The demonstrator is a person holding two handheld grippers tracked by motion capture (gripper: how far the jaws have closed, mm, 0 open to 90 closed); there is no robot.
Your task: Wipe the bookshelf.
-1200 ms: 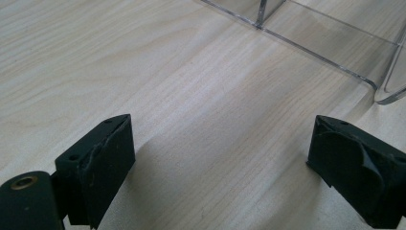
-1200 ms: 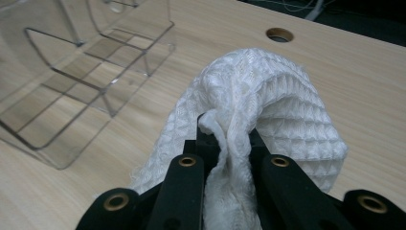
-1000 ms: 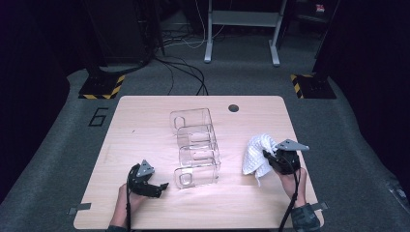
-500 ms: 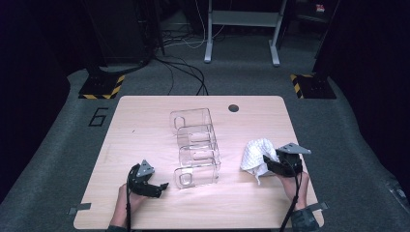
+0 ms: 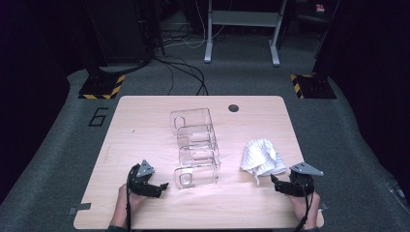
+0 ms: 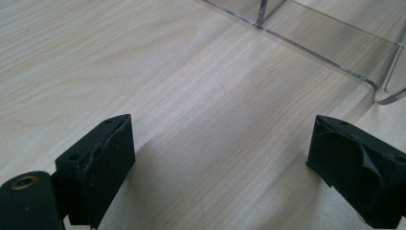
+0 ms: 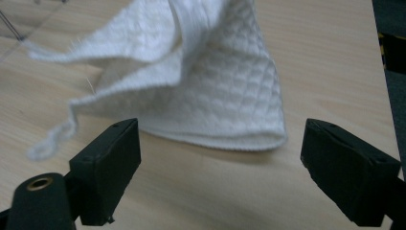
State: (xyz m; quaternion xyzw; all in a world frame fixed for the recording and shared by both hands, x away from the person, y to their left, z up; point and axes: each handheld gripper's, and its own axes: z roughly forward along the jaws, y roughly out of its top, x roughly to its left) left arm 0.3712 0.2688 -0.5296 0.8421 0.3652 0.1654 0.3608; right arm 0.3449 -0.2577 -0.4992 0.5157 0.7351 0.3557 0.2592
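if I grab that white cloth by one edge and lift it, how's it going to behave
The white cloth lies crumpled in soft folds, so it will probably hang limp rather than hold its shape. Its thin quilted weave suggests it is light. A loose thread trails at one corner, which may snag. The right gripper, jaws just opened, holds nothing.

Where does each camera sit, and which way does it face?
High view: above the near table edge, looking forward and down; both forearms show.
Left gripper view: on the left gripper, facing the clear rack; open jaws show.
Right gripper view: on the right gripper, facing the cloth; open jaws show.
Shared: high and right views show the cloth.
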